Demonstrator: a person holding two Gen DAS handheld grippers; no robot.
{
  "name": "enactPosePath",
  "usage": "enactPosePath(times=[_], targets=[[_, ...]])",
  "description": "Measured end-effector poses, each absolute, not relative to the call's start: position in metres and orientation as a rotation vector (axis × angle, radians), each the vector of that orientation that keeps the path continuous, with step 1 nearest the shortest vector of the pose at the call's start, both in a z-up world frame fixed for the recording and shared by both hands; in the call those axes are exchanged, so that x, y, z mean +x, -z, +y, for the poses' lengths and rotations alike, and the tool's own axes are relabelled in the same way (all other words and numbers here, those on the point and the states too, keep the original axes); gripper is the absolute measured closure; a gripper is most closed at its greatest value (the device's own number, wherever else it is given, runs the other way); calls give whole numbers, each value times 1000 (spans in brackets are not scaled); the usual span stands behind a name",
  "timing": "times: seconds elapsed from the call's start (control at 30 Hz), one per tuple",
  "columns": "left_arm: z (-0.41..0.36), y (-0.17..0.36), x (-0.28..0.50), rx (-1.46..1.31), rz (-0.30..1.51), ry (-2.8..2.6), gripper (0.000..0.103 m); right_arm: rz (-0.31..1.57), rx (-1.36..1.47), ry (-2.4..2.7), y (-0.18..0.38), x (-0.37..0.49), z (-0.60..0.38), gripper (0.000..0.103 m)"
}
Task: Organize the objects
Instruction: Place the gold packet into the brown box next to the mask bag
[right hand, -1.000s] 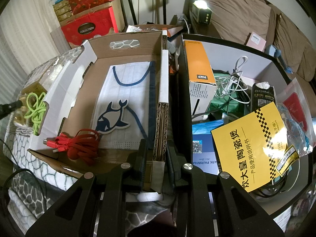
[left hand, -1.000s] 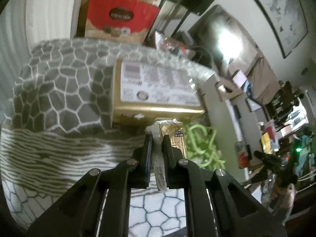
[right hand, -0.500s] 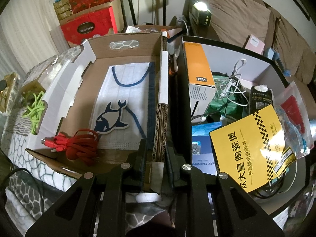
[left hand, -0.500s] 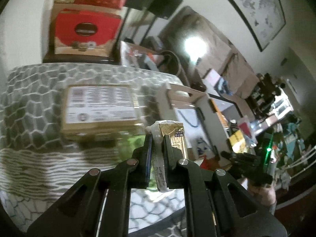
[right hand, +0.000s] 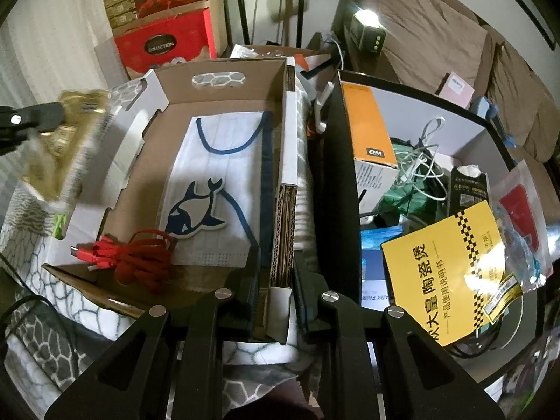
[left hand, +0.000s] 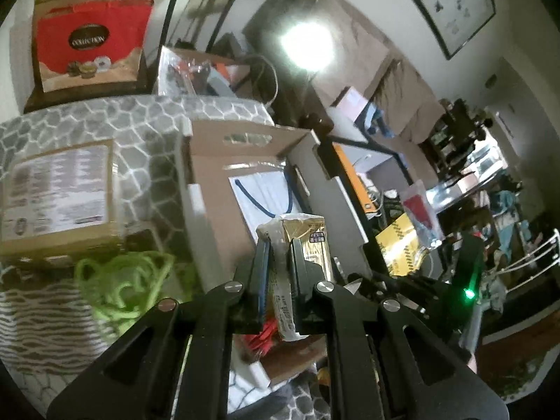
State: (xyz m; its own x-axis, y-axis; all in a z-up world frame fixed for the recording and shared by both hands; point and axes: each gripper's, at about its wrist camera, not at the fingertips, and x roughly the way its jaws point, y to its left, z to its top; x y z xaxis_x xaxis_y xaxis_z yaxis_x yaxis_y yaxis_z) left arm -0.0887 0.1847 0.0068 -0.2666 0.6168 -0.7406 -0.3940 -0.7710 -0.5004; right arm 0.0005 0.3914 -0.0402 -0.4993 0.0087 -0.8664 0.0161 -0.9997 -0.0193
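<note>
My left gripper is shut on a gold foil packet and holds it in the air over the left side of the open cardboard box. In the right wrist view the packet shows blurred at the left, above the box's white left wall. My right gripper is shut on the box's right cardboard wall. Inside the box lie a white face mask with a blue fish sticker and a red cable.
A gold box with a label and a green cord lie on the patterned blanket left of the cardboard box. A black bin on the right holds an orange box, cables and a yellow manual. Red gift boxes stand behind.
My left gripper has carried the gold packet rightward, from beside the gold box and green cord to above the cardboard box's left side. My right gripper has stayed on the box wall.
</note>
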Motion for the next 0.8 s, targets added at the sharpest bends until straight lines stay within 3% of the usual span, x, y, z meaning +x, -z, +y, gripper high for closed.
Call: enactPosePath(times=[0.4, 0.63, 0.8], targets=[[207, 29, -84, -1420, -89, -2176, 90, 13, 1557, 2713, 42, 3, 392, 86], [199, 3, -69, -1304, 38, -2290, 67, 5, 1557, 2711, 42, 5, 390, 86], [177, -13, -72, -1265, 23, -2320, 61, 3, 1555, 2711, 42, 5, 390, 86]])
